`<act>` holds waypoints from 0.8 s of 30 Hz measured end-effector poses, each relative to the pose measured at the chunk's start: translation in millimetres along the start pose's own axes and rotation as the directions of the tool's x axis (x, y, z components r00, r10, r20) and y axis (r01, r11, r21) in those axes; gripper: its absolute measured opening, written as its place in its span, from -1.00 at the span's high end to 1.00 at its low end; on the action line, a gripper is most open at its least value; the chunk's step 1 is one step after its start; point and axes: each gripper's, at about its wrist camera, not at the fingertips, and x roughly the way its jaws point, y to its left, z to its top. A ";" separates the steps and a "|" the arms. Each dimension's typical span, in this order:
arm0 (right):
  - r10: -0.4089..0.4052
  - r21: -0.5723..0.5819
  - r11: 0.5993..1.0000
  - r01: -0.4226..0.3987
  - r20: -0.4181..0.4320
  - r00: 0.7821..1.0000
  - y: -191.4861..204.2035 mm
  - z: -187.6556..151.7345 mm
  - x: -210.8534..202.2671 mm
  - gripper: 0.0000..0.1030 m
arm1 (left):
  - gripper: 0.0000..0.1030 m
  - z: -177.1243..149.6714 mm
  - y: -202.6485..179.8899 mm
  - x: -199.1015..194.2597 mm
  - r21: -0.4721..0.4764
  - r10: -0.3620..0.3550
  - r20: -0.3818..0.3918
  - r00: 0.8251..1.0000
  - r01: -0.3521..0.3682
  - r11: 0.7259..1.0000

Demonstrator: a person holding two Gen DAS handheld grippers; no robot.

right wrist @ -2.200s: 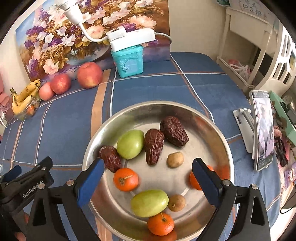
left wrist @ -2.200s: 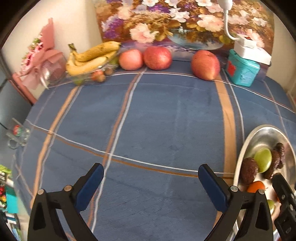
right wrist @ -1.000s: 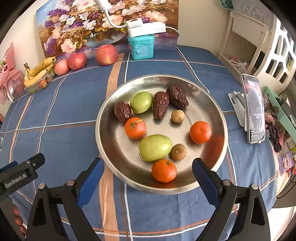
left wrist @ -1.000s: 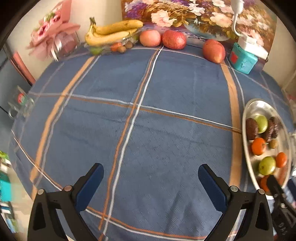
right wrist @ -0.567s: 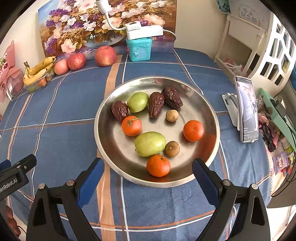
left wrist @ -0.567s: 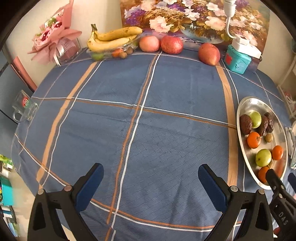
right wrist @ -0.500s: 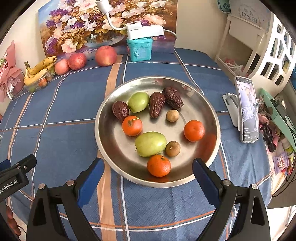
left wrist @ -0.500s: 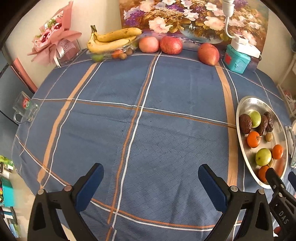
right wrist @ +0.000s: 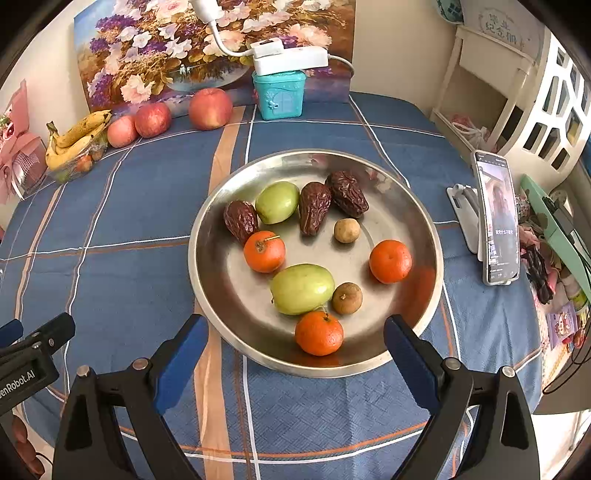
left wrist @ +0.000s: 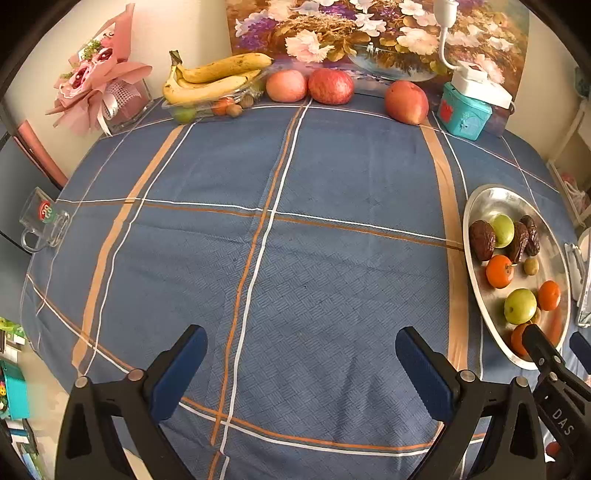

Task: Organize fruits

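Steel plate sits on the blue checked cloth of the table, right of centre, directly ahead of the right claw. Right claw stands wide, nothing between its blue pads, fingertips over the near rim of the plate. On the plate: three dark wrinkled dates toward the far side, with a small green fruit between the left date and the middle one; a larger green fruit near the front; three tangerines, one left of centre, one to the right, one nearest the front rim and just beside the larger green fruit; two small brown round fruits, one touching or almost touching the larger green fruit, the other near the middle date. Left claw also wide and empty, held above bare cloth, the plate well off to its right. Far edge of the table, against a flower painting: three apples, and a bunch of bananas lying on a clear tray with small fruits under it. Teal box stands beside the rightmost apple, white power strip on top. Phone upright on a stand, right of the plate.
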 end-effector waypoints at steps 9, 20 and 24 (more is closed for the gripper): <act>0.007 -0.007 1.000 -0.007 -0.008 1.000 1.8 -0.3 1.5 -0.86 | -1.00 -0.1 2.2 -0.9 -0.005 0.019 0.002 1.000 -0.019 1.000; 0.013 -0.007 1.000 -0.013 -0.012 1.000 3.9 -0.3 0.7 -0.86 | -1.00 0.0 2.4 0.7 0.002 0.040 0.000 0.999 -0.040 0.999; 0.017 -0.008 1.000 -0.017 -0.014 1.000 4.0 -0.5 0.8 -0.86 | -1.00 -0.6 1.6 0.7 0.003 0.044 0.000 0.999 -0.044 0.999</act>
